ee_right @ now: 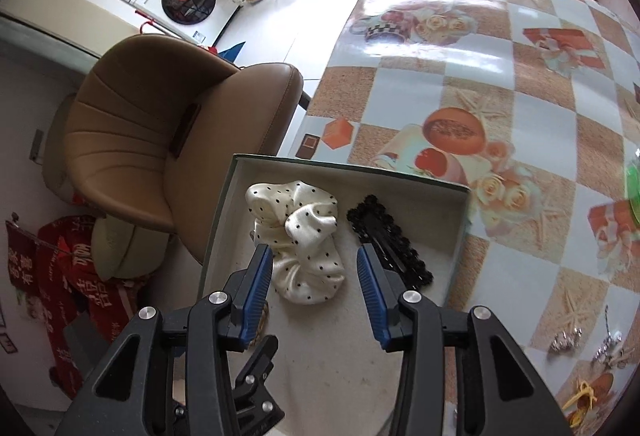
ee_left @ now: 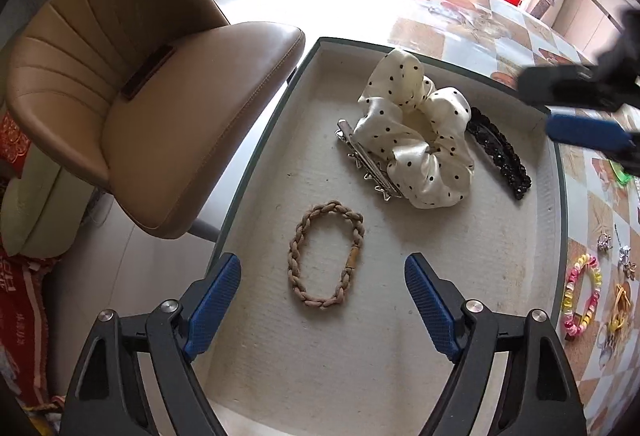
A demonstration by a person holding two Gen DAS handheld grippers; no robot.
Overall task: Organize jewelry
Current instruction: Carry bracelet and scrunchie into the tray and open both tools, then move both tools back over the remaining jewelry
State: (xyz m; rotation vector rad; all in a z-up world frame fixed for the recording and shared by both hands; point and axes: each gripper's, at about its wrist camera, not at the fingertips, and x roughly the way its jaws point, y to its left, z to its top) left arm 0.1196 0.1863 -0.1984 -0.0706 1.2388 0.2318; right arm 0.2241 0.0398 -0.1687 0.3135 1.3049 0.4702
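both claws (left (ee_left: pixel 323 300), right (ee_right: pixel 316 290)) gape above the box (ee_left: pixel 256 140).

Left gripper (ee_left: pixel 322 294) low in left wrist view, jaws spread wide, blue pads (ee_left: pixel 214 306) facing inward, nothing held between them. Black linkage arms angled up from bottom corners. Right gripper (ee_right: pixel 315 290) likewise parted in right wrist view, blue pads (ee_right: pixel 374 300) apart with empty gap, pointing forward and down. Seen from left wrist view, right gripper (ee_left: pixel 576 112) entering at upper right edge, blurred, one blue pad and black body visible. Part of left gripper body showing below right gripper's fingers.
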